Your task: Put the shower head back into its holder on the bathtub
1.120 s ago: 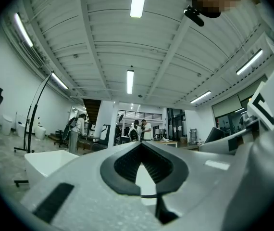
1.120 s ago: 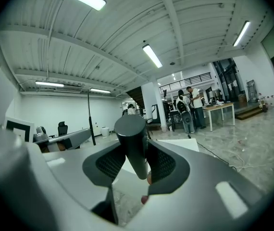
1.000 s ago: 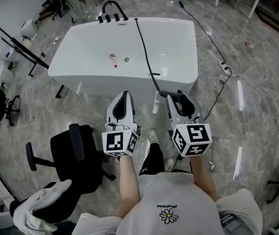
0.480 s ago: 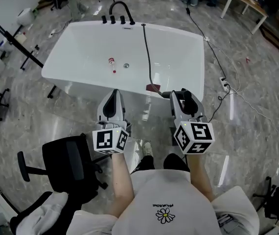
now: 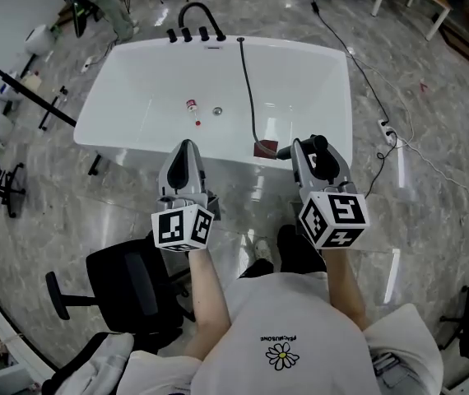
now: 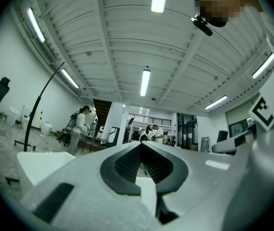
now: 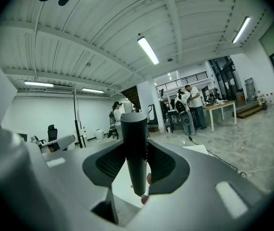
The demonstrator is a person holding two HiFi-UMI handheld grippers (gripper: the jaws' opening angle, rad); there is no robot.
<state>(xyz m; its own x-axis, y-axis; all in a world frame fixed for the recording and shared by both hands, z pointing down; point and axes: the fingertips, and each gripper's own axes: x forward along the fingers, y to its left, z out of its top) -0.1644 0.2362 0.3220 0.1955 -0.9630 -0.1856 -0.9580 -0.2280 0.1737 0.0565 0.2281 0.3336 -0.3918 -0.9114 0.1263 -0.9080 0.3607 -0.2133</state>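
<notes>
The white bathtub (image 5: 136, 151) lies ahead, with a black faucet (image 5: 193, 13) and knobs on its far rim. A black hose (image 5: 249, 89) runs from that far rim along the tub to the shower head (image 5: 265, 148), which hangs over the near rim. My right gripper (image 5: 308, 148) is shut on the shower head's black handle (image 7: 134, 148), which stands upright between the pads in the right gripper view. My left gripper (image 5: 187, 151) is shut and empty at the near rim; its jaws (image 6: 141, 165) meet with nothing between them. I cannot make out the holder itself.
A small red-and-white bottle (image 5: 192, 105) lies in the tub beside the drain (image 5: 217, 111). A black office chair (image 5: 127, 282) stands at my left. A cable (image 5: 366, 81) and power strip (image 5: 387, 130) lie on the floor right of the tub. A black stand (image 5: 20, 89) leans at far left.
Both grippers have moved forward from the floor in front of the tub up to its near rim. The shower head came along in the right gripper.
</notes>
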